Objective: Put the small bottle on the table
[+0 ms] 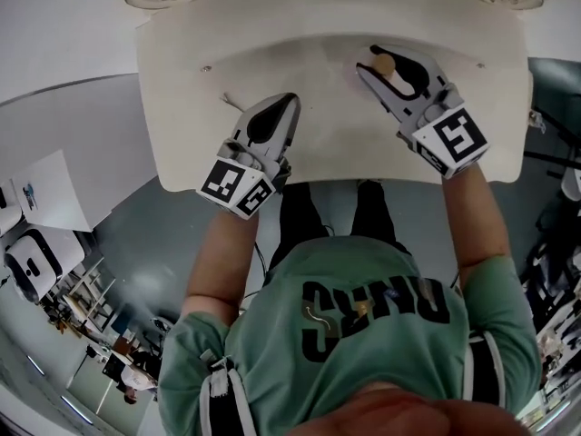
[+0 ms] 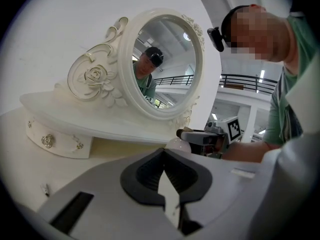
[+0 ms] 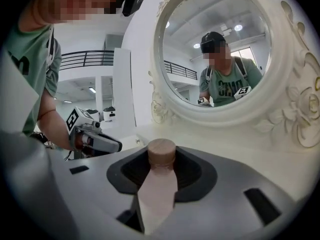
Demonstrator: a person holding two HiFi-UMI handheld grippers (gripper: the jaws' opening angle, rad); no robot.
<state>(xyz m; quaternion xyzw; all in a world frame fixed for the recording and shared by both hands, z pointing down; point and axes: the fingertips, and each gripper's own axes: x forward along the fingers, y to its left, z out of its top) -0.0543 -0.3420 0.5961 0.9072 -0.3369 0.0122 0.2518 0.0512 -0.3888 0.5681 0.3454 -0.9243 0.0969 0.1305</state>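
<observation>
Right gripper (image 1: 374,60) squeezes the small bottle (image 3: 161,156) — let go too high over the bench (image 1: 318,143), it could tip. Left gripper (image 1: 290,98) is closed — empty.

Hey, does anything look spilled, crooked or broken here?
Nothing stands out. The capped small bottle is clamped in the right claw above the white table, with no spill showing. The left claw is shut and empty.

Two hand-held grippers (image 1: 286,104) (image 1: 374,61), one small bottle (image 3: 159,186), one mirror (image 3: 220,49), one table (image 1: 318,157).
</observation>
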